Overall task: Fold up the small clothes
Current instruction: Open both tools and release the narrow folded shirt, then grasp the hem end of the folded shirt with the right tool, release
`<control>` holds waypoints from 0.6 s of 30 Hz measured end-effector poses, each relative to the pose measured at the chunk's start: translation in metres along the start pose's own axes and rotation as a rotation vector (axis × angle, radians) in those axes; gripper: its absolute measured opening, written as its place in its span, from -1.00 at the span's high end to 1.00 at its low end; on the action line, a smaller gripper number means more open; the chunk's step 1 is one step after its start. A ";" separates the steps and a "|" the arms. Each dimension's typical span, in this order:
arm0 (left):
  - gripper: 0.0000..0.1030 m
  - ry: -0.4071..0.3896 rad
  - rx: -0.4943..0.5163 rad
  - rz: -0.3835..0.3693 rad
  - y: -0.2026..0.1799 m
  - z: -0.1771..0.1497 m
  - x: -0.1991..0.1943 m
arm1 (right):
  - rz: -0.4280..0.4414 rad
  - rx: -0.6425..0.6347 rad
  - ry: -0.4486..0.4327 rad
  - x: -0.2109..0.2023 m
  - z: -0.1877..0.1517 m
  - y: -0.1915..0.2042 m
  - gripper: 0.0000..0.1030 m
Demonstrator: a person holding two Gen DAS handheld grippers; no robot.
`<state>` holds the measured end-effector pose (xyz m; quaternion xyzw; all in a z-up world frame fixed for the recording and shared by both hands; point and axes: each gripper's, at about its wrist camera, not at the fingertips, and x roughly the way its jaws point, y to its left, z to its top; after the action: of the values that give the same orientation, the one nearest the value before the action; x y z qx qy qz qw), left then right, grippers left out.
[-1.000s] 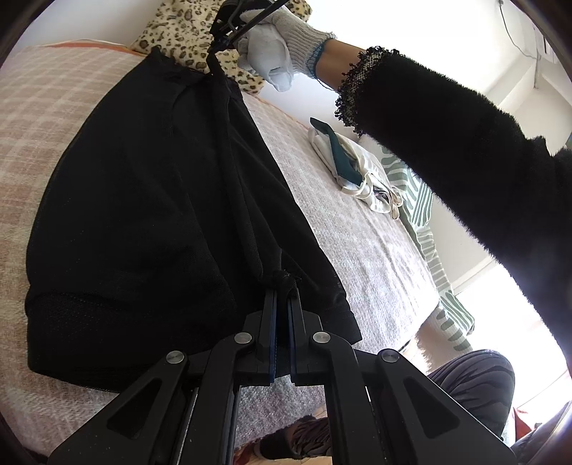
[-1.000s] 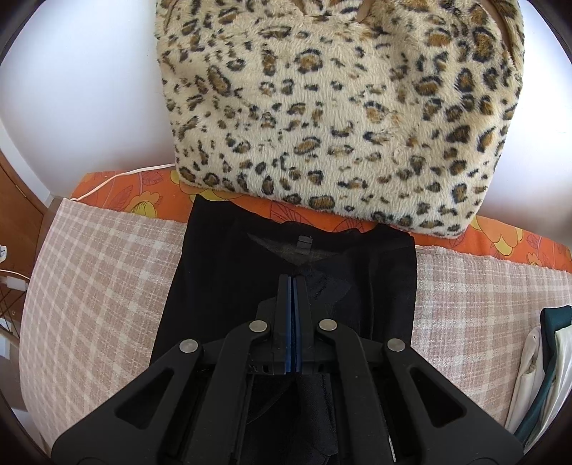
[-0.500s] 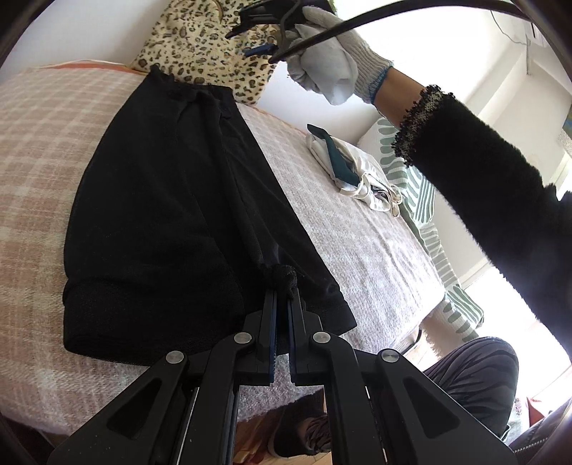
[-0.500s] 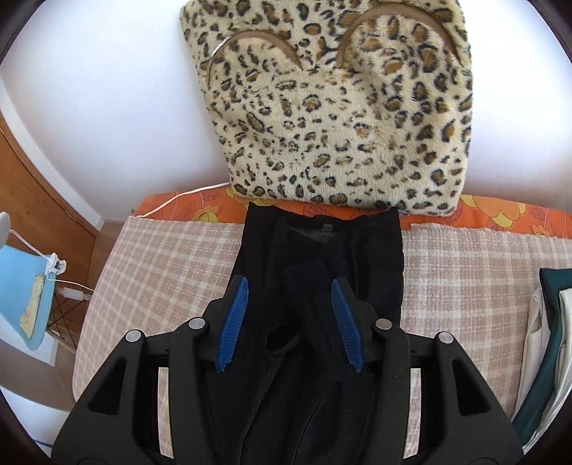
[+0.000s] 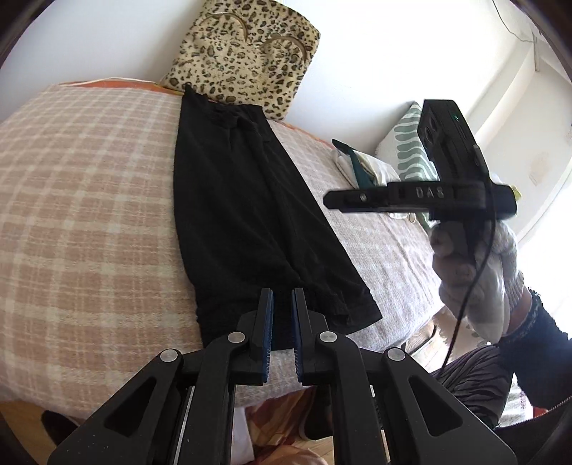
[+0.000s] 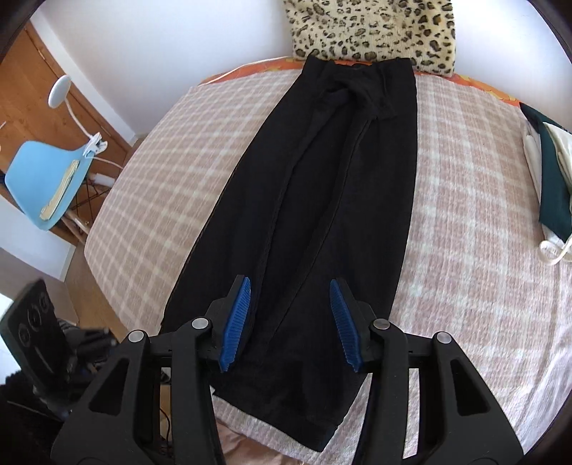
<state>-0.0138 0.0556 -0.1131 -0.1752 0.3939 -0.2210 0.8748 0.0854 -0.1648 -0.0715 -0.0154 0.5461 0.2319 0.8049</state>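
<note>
Left gripper (image 5: 282, 300) opening slightly, jaws narrowly apart over the hem. Right gripper (image 6: 289, 307) half open, closing, empty above long black knit trousers (image 6: 321, 200). Laid flat lengthwise on checked blanket (image 6: 464, 214), waistband toward leopard-print cushion (image 6: 371, 32).

bed (image 6: 464, 229) right: bare | far right: folded clothes (image 6: 552, 189) | head: leopard cushion (image 6: 371, 32)

You are looking at matt black knit cloth trousers (image 6: 321, 200) lying on a coarse woven pink-and-cream checked blanket (image 6: 464, 214). A fuzzy leopard-print plush cushion (image 5: 243, 60) is catching light. The smooth glossy blue plastic chair (image 6: 46, 175) is shining beside varnished wood.
</note>
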 end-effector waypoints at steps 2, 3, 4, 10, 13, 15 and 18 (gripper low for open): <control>0.66 0.014 0.056 0.054 0.002 0.009 -0.003 | 0.010 -0.044 0.013 0.001 -0.025 0.015 0.11; 0.57 0.020 0.076 0.071 0.004 0.011 -0.003 | 0.012 -0.068 0.019 0.003 -0.036 0.023 0.11; 0.47 0.034 0.089 0.078 0.006 0.011 -0.003 | 0.009 -0.091 0.023 0.005 -0.046 0.030 0.11; 0.15 0.155 0.089 0.119 0.013 0.000 0.024 | -0.063 -0.210 0.000 0.010 -0.072 0.058 0.11; 0.23 0.170 0.054 0.118 0.018 -0.004 0.033 | -0.069 -0.214 0.025 0.017 -0.074 0.058 0.11; 0.56 0.164 0.027 0.107 0.024 -0.003 0.035 | -0.082 -0.242 0.033 0.021 -0.077 0.063 0.11; 0.89 0.138 0.008 0.088 0.030 -0.003 0.029 | -0.134 -0.308 0.023 0.025 -0.082 0.073 0.11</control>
<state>0.0090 0.0652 -0.1474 -0.1388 0.4598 -0.1955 0.8551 -0.0073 -0.1131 -0.1100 -0.1776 0.5109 0.2583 0.8005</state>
